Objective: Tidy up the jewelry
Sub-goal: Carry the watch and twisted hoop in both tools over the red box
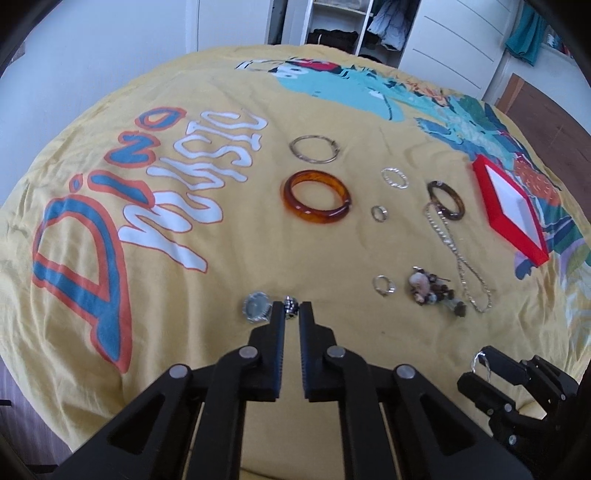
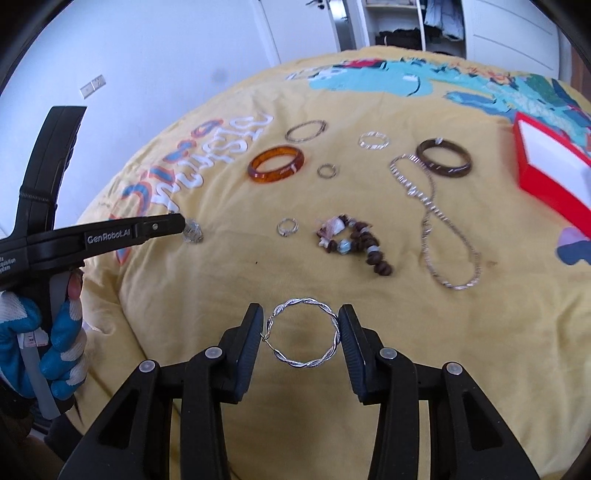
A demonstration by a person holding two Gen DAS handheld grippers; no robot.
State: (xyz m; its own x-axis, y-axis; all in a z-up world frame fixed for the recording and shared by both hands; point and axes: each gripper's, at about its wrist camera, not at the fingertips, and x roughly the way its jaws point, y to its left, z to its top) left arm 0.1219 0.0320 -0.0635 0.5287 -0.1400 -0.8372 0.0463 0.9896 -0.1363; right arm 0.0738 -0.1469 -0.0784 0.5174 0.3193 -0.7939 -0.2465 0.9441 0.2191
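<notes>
Jewelry lies spread on a yellow printed cloth (image 1: 332,251). My right gripper (image 2: 301,332) is shut on a twisted silver hoop earring (image 2: 306,334), held flat between the pads above the cloth; it also shows in the left wrist view (image 1: 480,363). My left gripper (image 1: 291,314) is nearly shut around a small dark beaded ring (image 1: 291,307), next to a round silver ring (image 1: 256,307). On the cloth lie an amber bangle (image 1: 316,201), a thin metal bangle (image 1: 314,148), a second twisted hoop (image 1: 395,178), a dark brown bangle (image 1: 445,201), a silver chain (image 1: 465,266) and a beaded bracelet (image 1: 432,290).
A red box with a white inside (image 1: 509,210) stands at the right of the cloth. Two small silver rings (image 1: 379,213) (image 1: 384,285) lie mid-cloth. A white wall and an open wardrobe (image 1: 340,26) stand behind. The person's gloved hand (image 2: 55,332) holds the left gripper.
</notes>
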